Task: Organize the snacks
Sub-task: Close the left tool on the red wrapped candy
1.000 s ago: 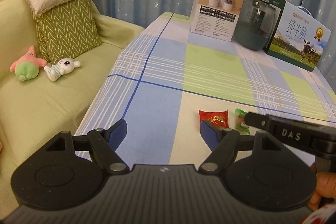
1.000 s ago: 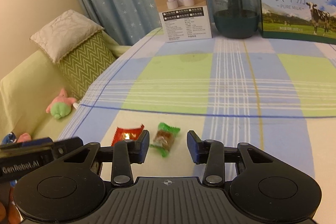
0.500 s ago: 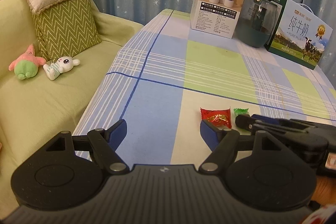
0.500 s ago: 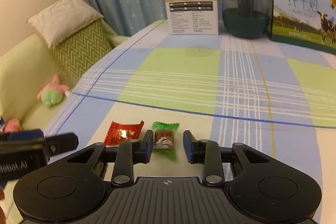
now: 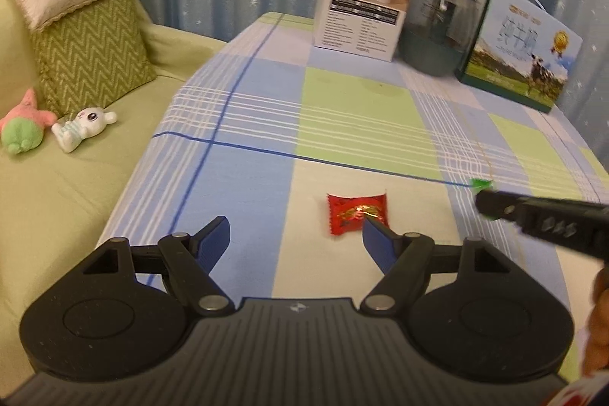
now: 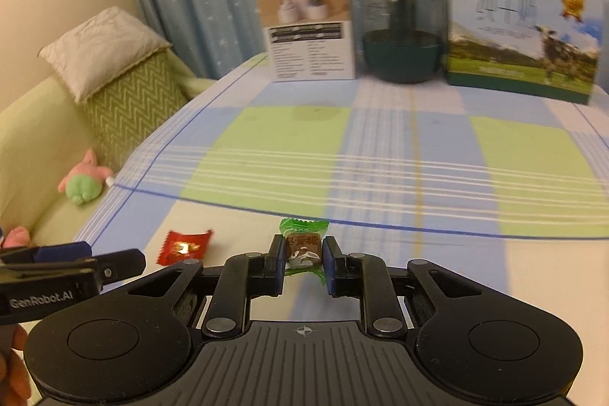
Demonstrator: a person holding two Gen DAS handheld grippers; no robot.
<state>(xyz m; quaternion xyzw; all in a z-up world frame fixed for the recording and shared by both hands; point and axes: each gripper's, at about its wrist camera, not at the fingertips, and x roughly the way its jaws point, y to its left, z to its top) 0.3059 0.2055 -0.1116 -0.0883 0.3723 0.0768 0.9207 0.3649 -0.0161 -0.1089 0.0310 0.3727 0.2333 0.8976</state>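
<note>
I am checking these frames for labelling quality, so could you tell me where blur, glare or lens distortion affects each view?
Left wrist view: the right gripper and the milk box are motion-smeared; the red candy stays sharp. Right wrist view: the green candy is crisp, the far boxes are soft, and a glare spot sits on the red wrapper. Both views: fisheye bending and dark corners.

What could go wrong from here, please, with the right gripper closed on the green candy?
The right gripper pinches the green candy across its small middle, so it might twist or slip out in transit. The left gripper stands open with one finger close to the red candy; a careless move could nudge it away.
</note>
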